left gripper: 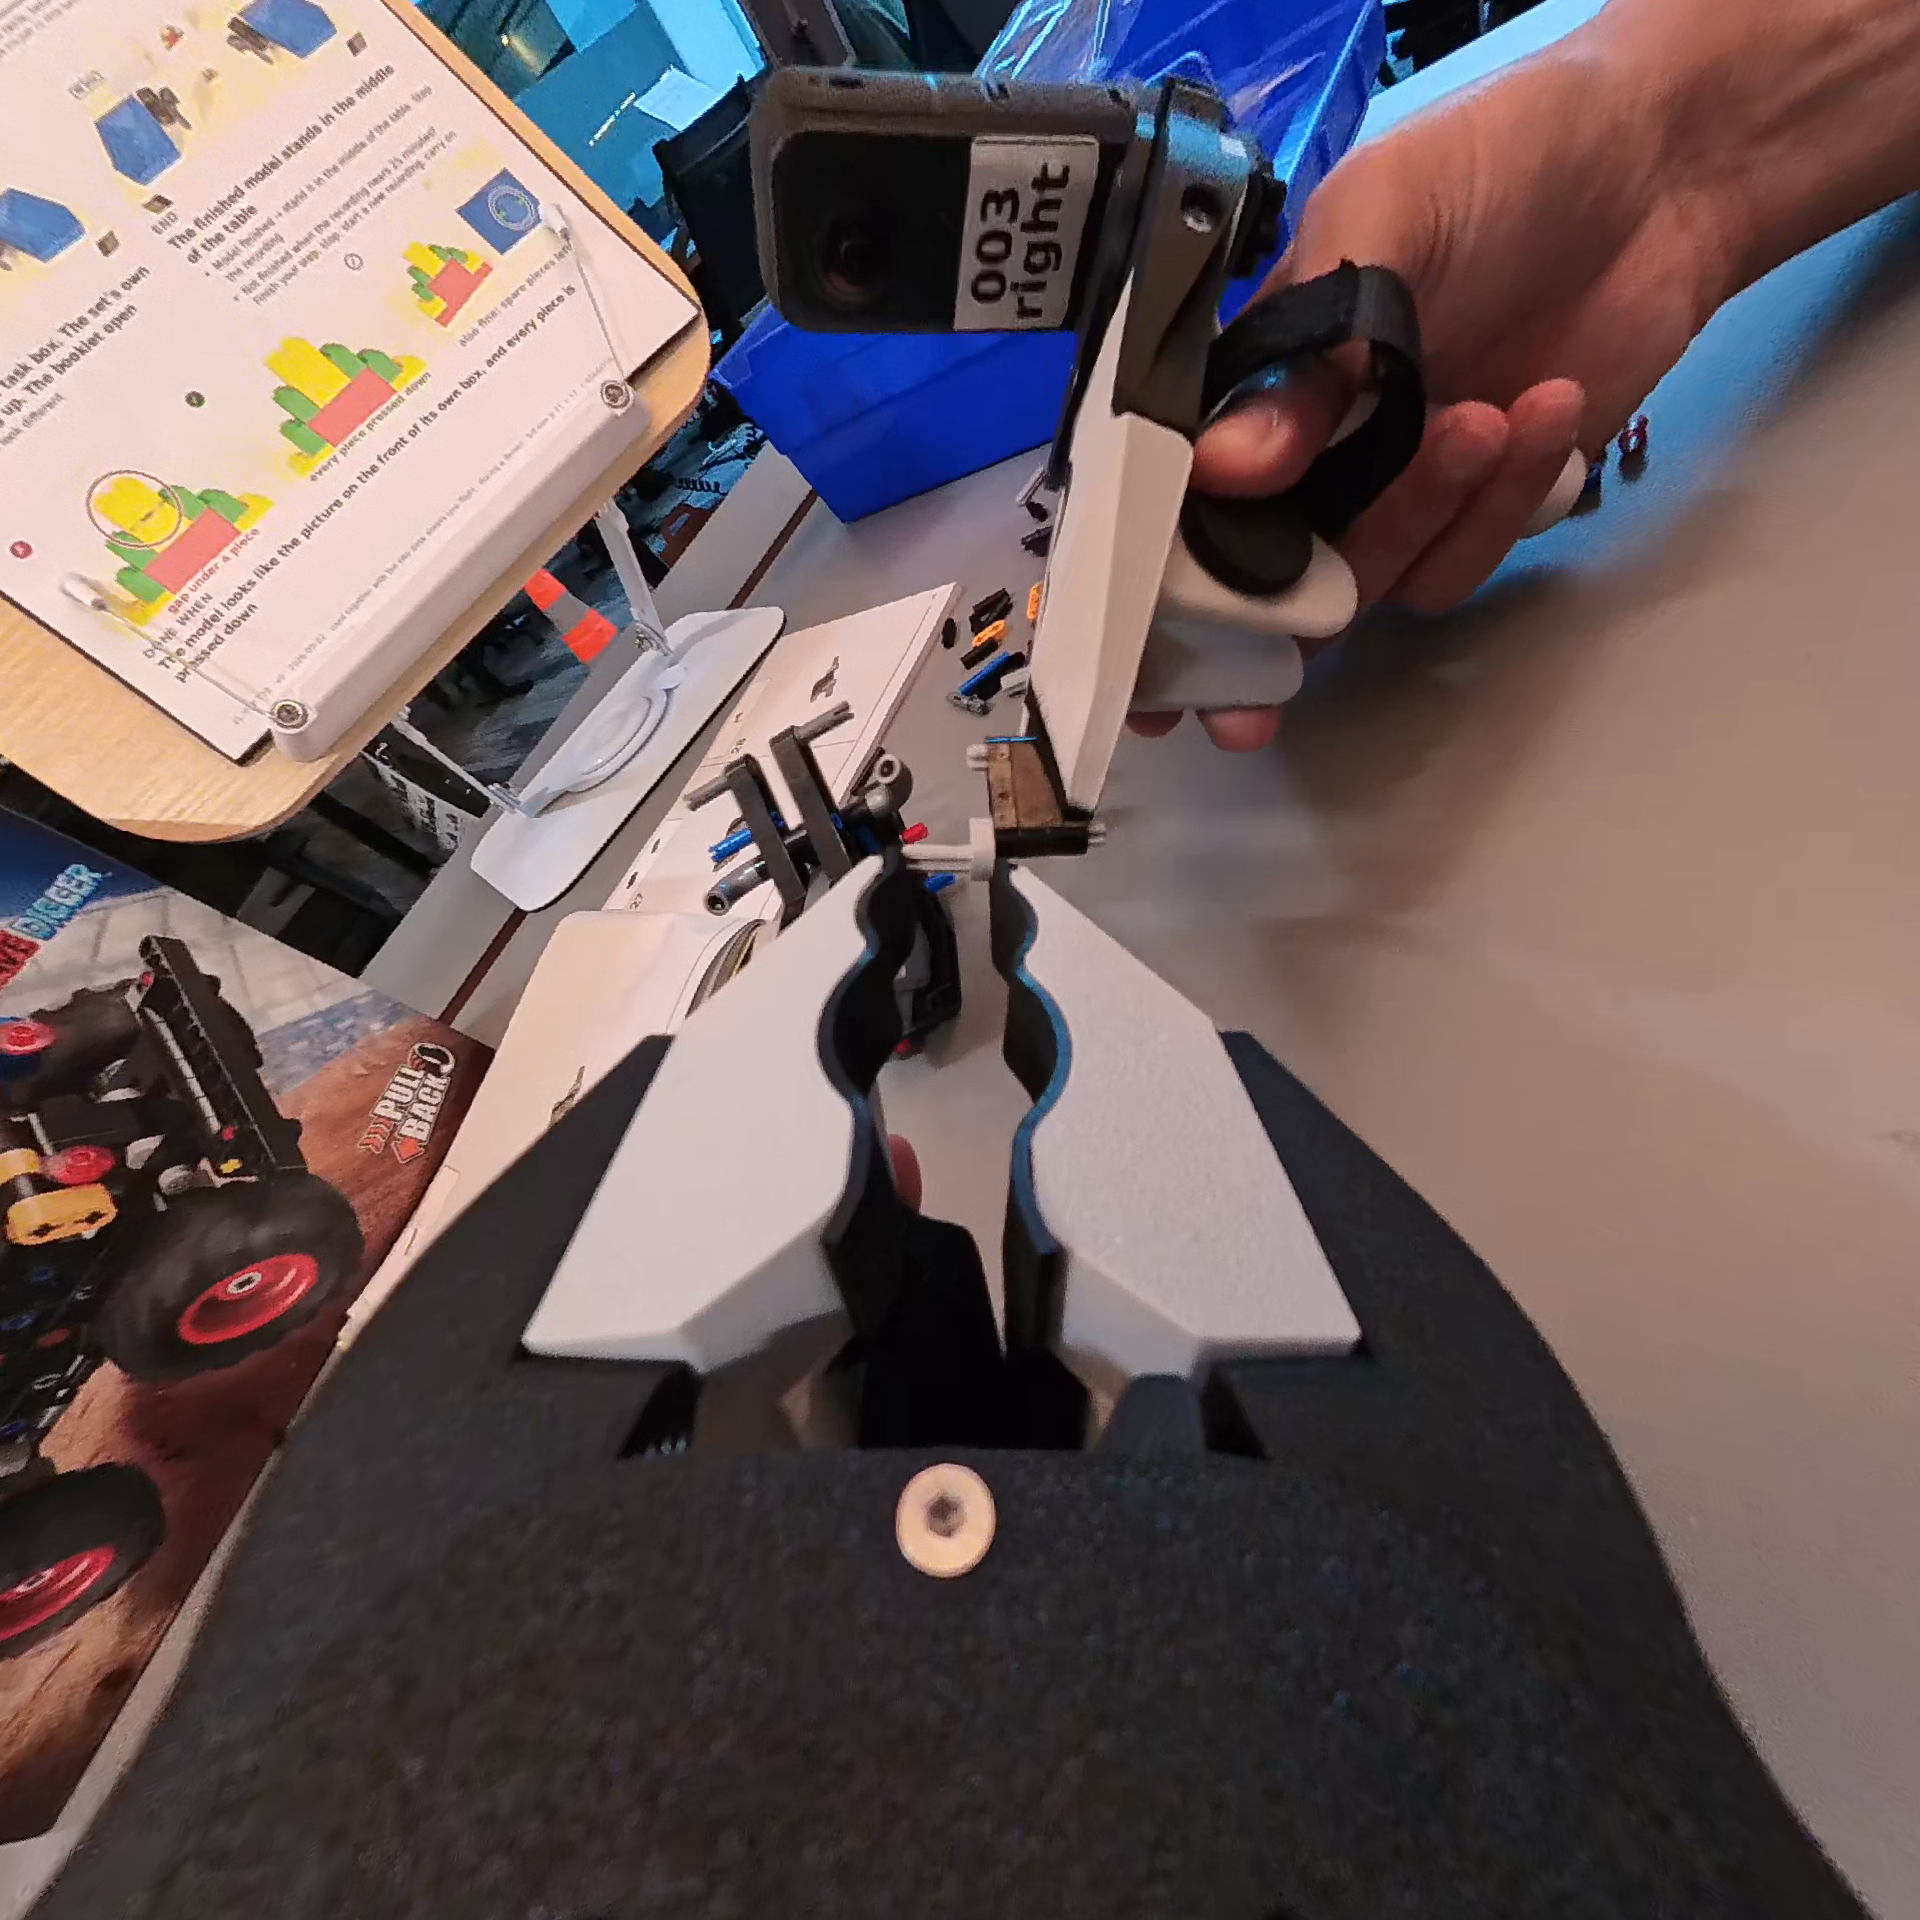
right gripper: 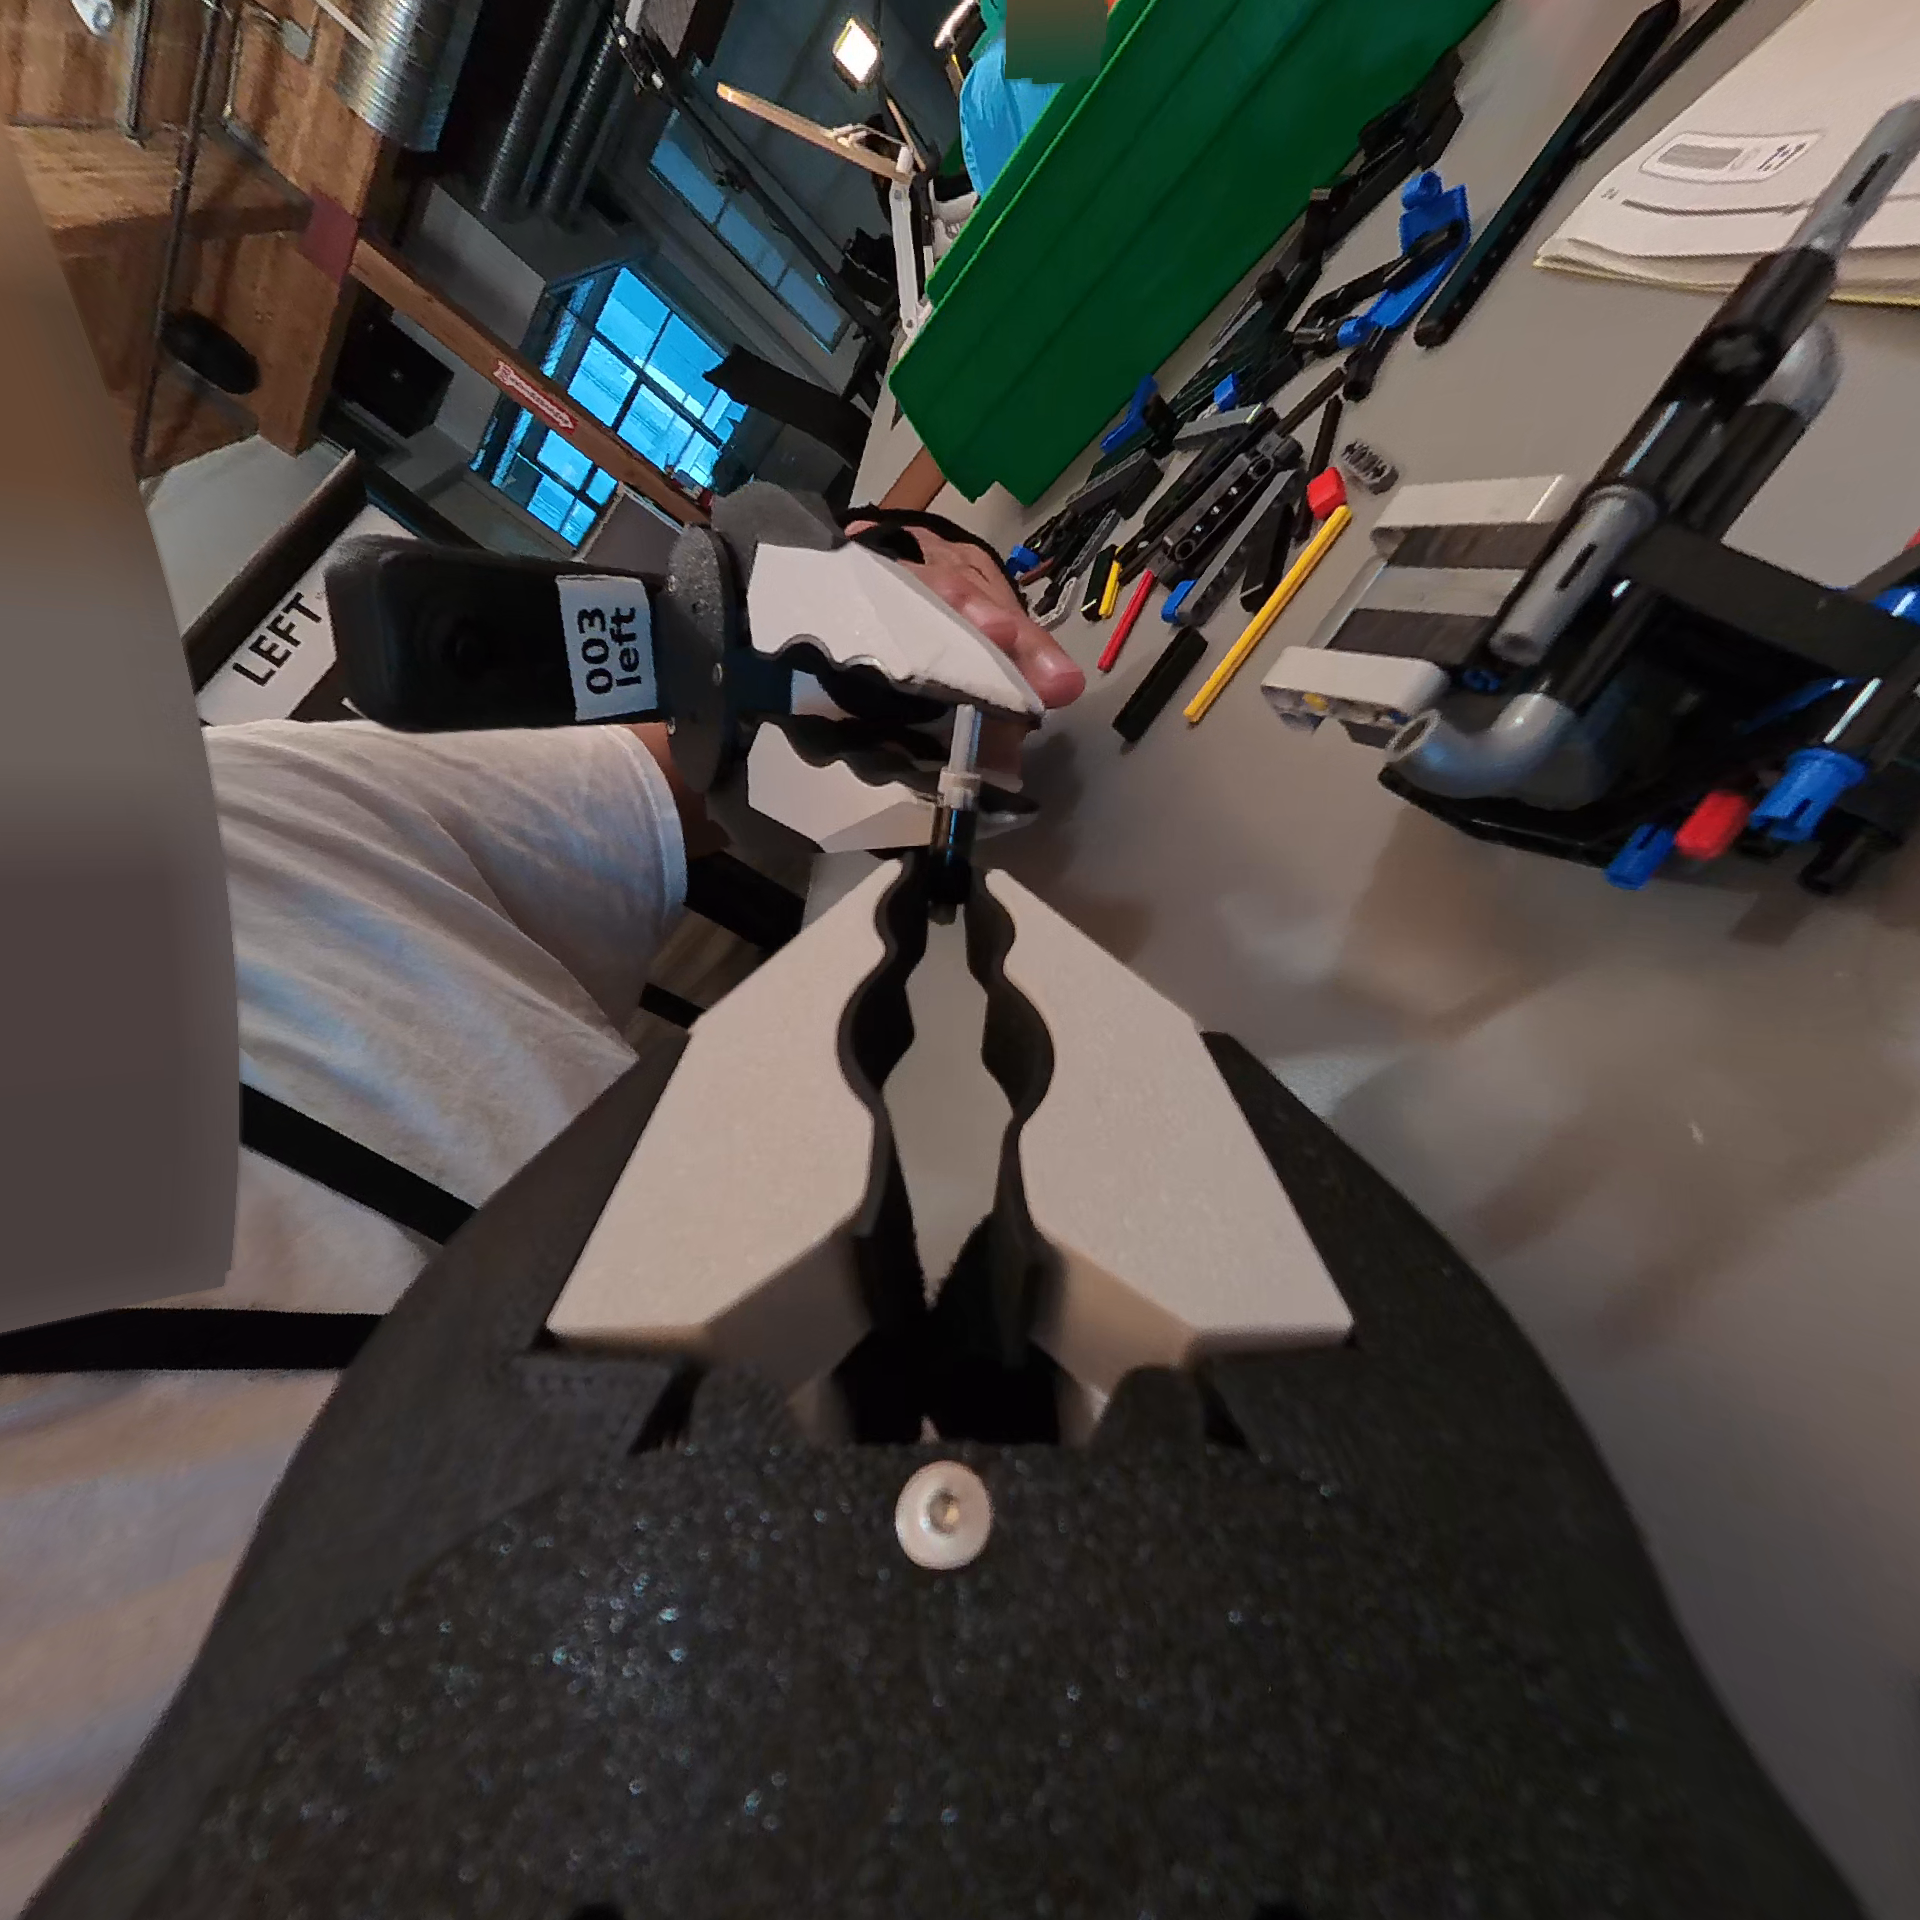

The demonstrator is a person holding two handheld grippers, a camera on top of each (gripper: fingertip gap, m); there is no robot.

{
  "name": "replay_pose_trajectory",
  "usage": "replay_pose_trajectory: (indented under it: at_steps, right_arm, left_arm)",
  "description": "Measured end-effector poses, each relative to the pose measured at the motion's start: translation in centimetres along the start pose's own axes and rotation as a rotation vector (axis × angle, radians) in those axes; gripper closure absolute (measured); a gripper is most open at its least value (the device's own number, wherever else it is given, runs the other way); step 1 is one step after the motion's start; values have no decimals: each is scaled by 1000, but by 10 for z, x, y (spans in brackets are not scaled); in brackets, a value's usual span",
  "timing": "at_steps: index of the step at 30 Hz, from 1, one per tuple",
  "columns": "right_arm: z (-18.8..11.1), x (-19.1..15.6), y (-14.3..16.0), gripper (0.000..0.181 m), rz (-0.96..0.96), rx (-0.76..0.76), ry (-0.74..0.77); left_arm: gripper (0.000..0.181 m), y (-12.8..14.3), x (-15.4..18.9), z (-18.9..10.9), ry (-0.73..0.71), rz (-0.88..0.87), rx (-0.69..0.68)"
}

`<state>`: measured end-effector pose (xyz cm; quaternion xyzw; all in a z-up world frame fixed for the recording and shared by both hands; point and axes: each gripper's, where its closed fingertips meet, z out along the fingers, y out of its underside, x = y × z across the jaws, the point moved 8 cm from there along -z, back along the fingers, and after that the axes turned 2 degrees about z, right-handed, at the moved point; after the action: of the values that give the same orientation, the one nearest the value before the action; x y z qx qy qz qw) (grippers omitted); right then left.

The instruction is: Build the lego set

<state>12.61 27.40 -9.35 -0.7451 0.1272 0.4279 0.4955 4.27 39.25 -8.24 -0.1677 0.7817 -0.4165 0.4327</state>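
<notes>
My left gripper [left gripper: 948,875] and right gripper [right gripper: 943,888] meet tip to tip above the grey table. A short white axle [left gripper: 940,858] with a collar spans the gap between the left fingertips and is pinched there; it also shows in the right wrist view [right gripper: 963,753]. A small black piece [right gripper: 945,844] sits on the axle's end, and my right gripper is shut on it. The right gripper [left gripper: 1039,821] comes down from above in the left wrist view. The left gripper [right gripper: 1029,756] lies ahead in the right wrist view. The partly built black model [left gripper: 810,821] [right gripper: 1662,675] lies on the table just beyond.
Several loose parts [right gripper: 1226,520] lie in a pile, with a long yellow axle [right gripper: 1268,613] beside it. An open booklet [left gripper: 873,665], a white block [left gripper: 644,966], the set's box [left gripper: 156,1195], an instruction stand [left gripper: 312,364], a blue bin [left gripper: 904,416] and a green bin [right gripper: 1122,260] surround the work spot. Less than 4 cm separates the two grippers' tips.
</notes>
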Motion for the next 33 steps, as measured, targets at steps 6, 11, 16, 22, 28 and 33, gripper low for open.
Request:
replay_pose_trajectory:
  at_steps: [6, 11, 16, 22, 28, 33]
  right_arm:
    - [-1, -7, -5, 166, -109, -35, 11]
    - [-12, -8, -9, 145, -532, -128, 279]
    - [-15, -20, -12, 147, -700, -106, 365]
    - [-14, -21, -5, 148, -870, -215, 512]
    - [-4, -24, -5, 148, -691, -111, 391]
    - [-7, -27, -17, 151, -348, 79, 114]
  left_arm:
    - [169, 0, -6, -1, 15, -70, 28]
    - [169, 8, -9, 4, 37, -112, 8]
    - [168, 9, -10, 5, 42, -136, 13]
    - [168, 9, -9, 5, 58, -145, 22]
    - [168, 1, -12, 0, -15, -160, 57]
    - [168, -6, -10, -4, -97, -94, 84]
